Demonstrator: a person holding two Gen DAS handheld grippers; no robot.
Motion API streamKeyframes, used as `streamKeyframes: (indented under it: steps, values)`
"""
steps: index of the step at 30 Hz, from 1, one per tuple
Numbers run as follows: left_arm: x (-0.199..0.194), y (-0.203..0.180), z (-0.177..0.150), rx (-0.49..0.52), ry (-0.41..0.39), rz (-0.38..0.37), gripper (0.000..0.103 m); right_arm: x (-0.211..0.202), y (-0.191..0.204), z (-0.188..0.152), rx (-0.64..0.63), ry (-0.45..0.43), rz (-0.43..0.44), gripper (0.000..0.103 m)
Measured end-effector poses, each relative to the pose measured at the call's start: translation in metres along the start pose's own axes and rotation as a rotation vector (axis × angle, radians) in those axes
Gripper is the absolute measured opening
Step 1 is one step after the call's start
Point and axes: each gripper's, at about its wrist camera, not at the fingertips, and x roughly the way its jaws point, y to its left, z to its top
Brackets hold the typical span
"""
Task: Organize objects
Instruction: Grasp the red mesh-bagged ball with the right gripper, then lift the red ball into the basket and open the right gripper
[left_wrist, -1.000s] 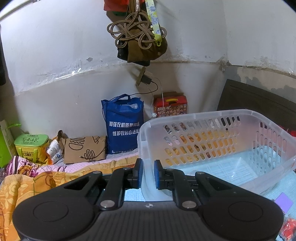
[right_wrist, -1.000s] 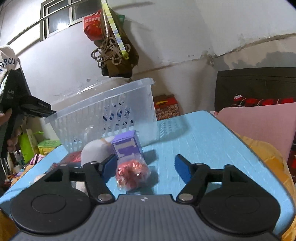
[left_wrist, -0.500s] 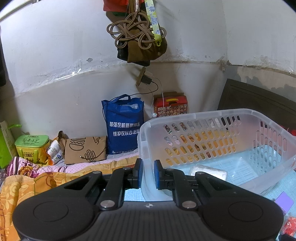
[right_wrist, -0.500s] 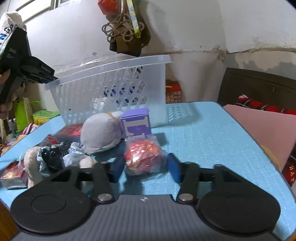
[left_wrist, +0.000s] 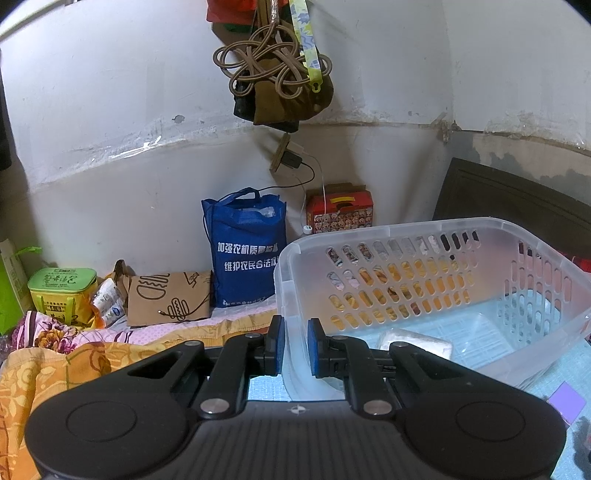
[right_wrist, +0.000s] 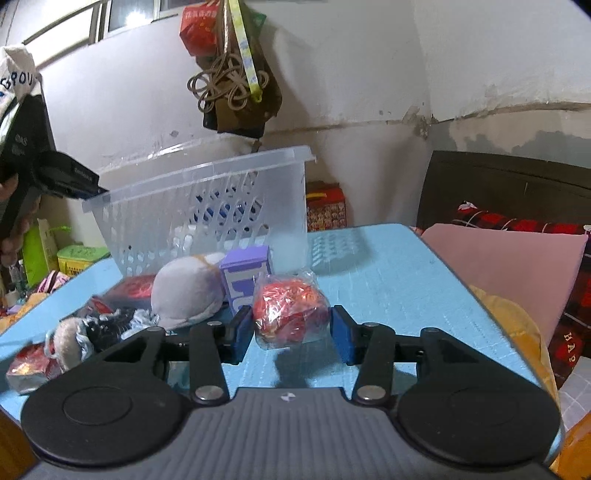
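The right gripper (right_wrist: 291, 334) has just been closing its jaws and now holds the red wrapped packet (right_wrist: 290, 314) between its blue pads, one pad on each side of the clear wrapper, with the packet's shadow on the blue mat (right_wrist: 388, 288) below it. Just behind the packet stands the purple box (right_wrist: 245, 275), and touching that box on the left lies the grey plush toy (right_wrist: 186, 291). Further toward the mat's left edge lie a red flat packet (right_wrist: 135, 290), a tangle of dark and pale wrappers with a pale fuzzy ball (right_wrist: 68, 338), and another red packet (right_wrist: 27, 365) at the near left corner. The clear plastic basket (right_wrist: 207, 206) sits at the far left part of the mat, behind these items. The left gripper (left_wrist: 294, 345) has its jaws nearly together and clamps the near wall of the basket (left_wrist: 406, 273) at its corner, one pad outside and one inside. Inside the basket, on its floor near that wall, lies a clear-wrapped pale packet (left_wrist: 413, 339). Beyond the mat, a blue tote bag (left_wrist: 243, 247) and a red patterned box (left_wrist: 341, 212) stand against the wall.
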Motion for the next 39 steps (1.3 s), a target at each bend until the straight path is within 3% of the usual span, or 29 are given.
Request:
streamKeyframes:
  steps: [14,23,30,39]
  values:
    - [-0.001,0.001,0.0,-0.003,0.0,-0.005,0.016,-0.014,0.0,0.043,-0.022,-0.086,0.032,0.049]
    - [0.0,0.002,0.001,-0.007,0.001,-0.009,0.016,-0.005,0.014,0.104,-0.072,-0.155,0.048,0.049]
    - [-0.001,0.004,0.002,-0.008,0.0,-0.008,0.016,0.048,0.034,0.138,-0.113,-0.089,0.127,0.049]
    - [0.0,0.004,0.002,-0.005,-0.002,-0.007,0.016,0.112,0.047,0.157,-0.15,0.008,0.097,0.049]
